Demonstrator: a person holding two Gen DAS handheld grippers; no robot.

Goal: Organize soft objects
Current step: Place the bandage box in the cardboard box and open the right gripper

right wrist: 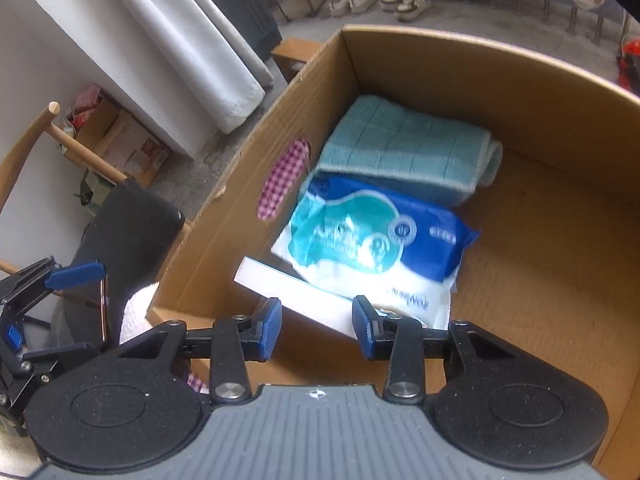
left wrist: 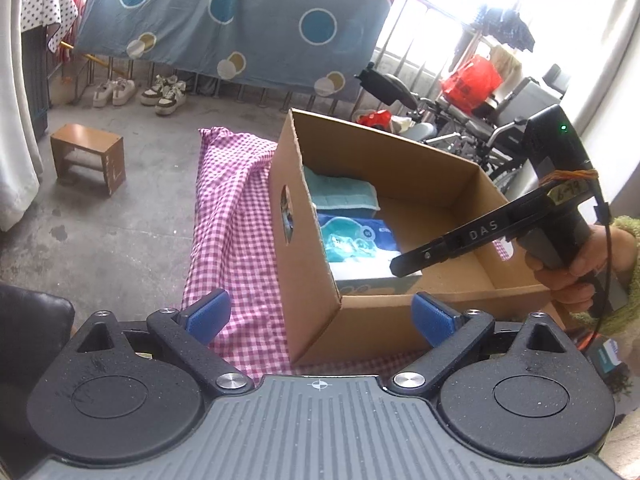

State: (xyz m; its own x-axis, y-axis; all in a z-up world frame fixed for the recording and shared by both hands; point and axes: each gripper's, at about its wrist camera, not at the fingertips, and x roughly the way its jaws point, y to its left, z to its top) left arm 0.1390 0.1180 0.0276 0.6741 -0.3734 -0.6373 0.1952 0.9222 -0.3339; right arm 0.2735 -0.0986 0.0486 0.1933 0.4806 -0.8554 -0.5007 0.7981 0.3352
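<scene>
Right gripper (right wrist: 316, 326), half open and empty, hovers nearer the wipes pack (right wrist: 376, 236) at twelve o'clock, which runs ten-to-four.

Cardboard box (right wrist: 500, 76): open-topped, oval handle hole in side wall. Inside, along that wall: folded teal towel (right wrist: 404, 150) at far end; blue-white tissue pack (right wrist: 376, 236) touching it; flat white box (right wrist: 296, 300) nearest, partly under pack.

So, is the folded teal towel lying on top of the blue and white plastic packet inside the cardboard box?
No, the folded teal towel lies behind the blue and white plastic packet, whose edge overlaps it on the cardboard box floor.
</scene>
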